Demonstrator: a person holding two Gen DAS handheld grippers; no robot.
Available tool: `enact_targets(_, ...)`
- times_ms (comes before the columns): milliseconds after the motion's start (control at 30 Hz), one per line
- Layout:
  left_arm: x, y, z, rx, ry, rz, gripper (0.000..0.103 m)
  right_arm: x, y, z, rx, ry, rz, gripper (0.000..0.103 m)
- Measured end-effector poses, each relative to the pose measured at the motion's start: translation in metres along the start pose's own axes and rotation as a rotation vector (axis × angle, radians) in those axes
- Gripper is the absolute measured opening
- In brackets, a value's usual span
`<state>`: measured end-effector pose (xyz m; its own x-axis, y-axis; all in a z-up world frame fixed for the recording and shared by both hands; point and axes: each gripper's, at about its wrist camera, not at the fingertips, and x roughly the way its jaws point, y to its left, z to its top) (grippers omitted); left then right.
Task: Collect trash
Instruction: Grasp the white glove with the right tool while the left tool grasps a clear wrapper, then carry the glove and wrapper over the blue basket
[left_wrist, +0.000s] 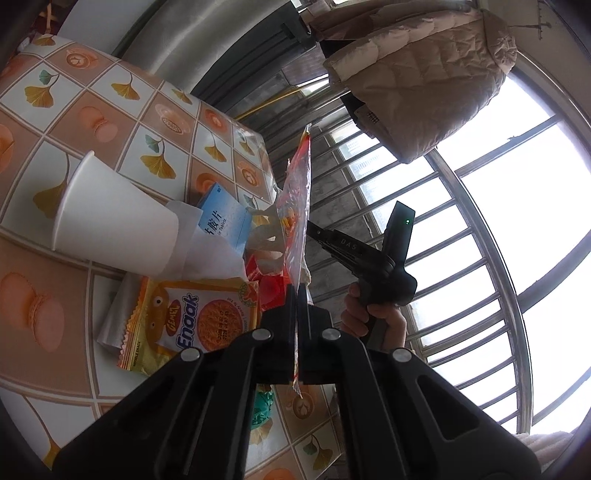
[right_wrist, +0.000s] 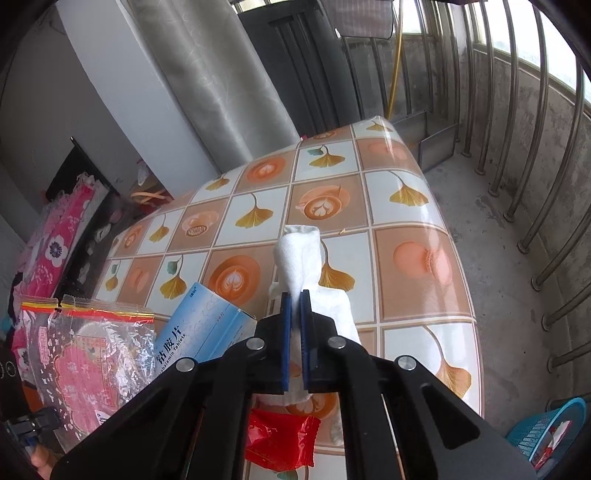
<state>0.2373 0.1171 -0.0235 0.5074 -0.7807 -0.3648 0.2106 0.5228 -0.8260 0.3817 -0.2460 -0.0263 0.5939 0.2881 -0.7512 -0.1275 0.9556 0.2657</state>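
Note:
My left gripper (left_wrist: 297, 291) is shut on a clear plastic zip bag with red print (left_wrist: 295, 192) and holds it edge-on above the table; the same bag shows at the left of the right wrist view (right_wrist: 88, 354). My right gripper (right_wrist: 295, 299) is shut on a white crumpled tissue (right_wrist: 299, 254) that sticks up above its blue pads (right_wrist: 284, 332). On the table lie a white paper cup (left_wrist: 114, 221) on its side, a blue tablet box (left_wrist: 221, 221) (right_wrist: 199, 328), a yellow Enaak snack packet (left_wrist: 192, 317) and a red wrapper (right_wrist: 280, 435).
The table (right_wrist: 406, 229) wears a tiled ginkgo-leaf oilcloth. A blue plastic basket (right_wrist: 546, 432) stands on the concrete floor at lower right. Metal window bars (right_wrist: 546, 155) run along the right. A beige quilted jacket (left_wrist: 417, 74) hangs above. The right gripper's handle and hand (left_wrist: 373, 280) show beyond the bag.

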Motion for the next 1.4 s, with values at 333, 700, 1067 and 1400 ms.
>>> enact_targets(333, -0.011, -0.02, 0.0, 0.048, -0.036, -0.031, 0.0, -0.058, -0.005, 0.008, 0.018, -0.13, -0.012, 0.005)
enact_targets(700, -0.026, -0.055, -0.013, 0.145, -0.065, -0.047, 0.0, -0.142, -0.017, -0.012, 0.061, -0.244, 0.004, 0.005)
enact_targets(1067, -0.01, -0.102, -0.044, 0.275, 0.003, -0.053, 0.0, -0.221, -0.045, -0.08, 0.139, -0.316, -0.054, 0.005)
enact_targets(1400, 0.066, -0.169, -0.095, 0.436, 0.17, -0.095, 0.0, -0.295, -0.129, -0.171, 0.349, -0.365, -0.202, 0.005)
